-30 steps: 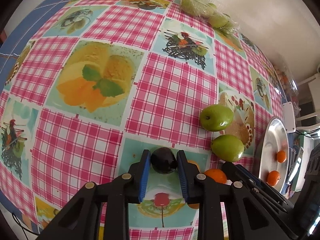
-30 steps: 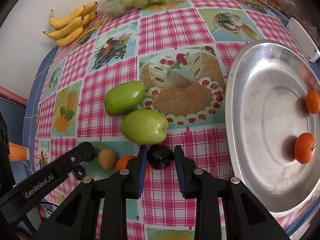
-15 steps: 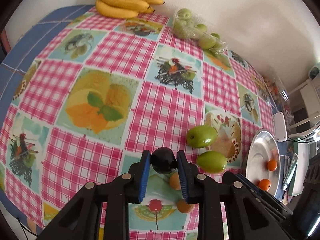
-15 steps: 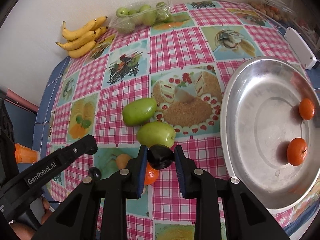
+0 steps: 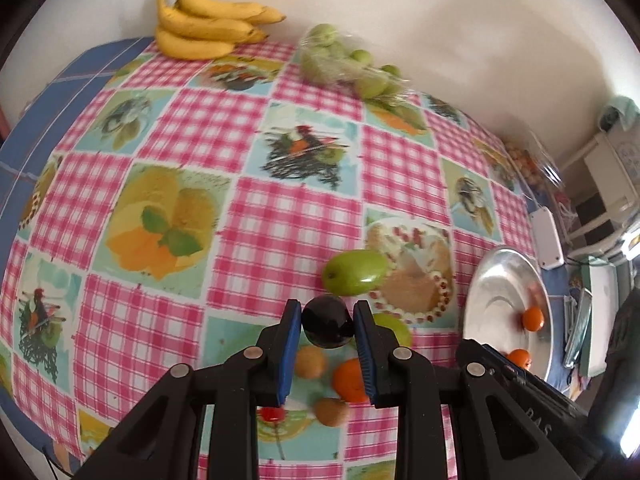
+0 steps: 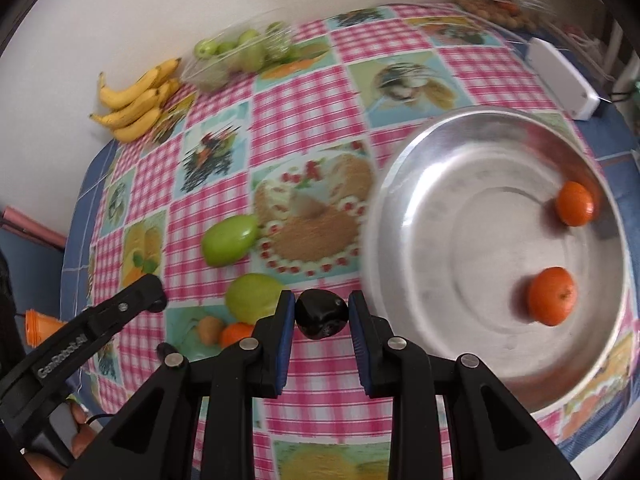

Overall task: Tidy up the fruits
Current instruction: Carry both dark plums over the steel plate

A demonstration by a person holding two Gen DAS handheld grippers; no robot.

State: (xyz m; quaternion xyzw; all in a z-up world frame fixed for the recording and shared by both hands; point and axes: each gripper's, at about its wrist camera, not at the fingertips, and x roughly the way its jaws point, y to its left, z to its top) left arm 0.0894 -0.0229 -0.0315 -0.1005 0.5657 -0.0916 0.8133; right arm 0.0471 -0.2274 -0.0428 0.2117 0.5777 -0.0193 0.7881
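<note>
While the left gripper clamps a glossy, round dark plum above the checked oilcloth, two smooth green fruits lie just beyond. Seen from the right wrist, the right gripper pinches a lumpier dark fruit beside the shiny steel tray — two dimpled tangerines inside.

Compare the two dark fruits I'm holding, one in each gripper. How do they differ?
The left gripper's dark fruit looks round and smooth; the right gripper's dark fruit looks lumpier and wider than tall. Both are glossy, near black, and clamped between blue pads above the table.
</note>
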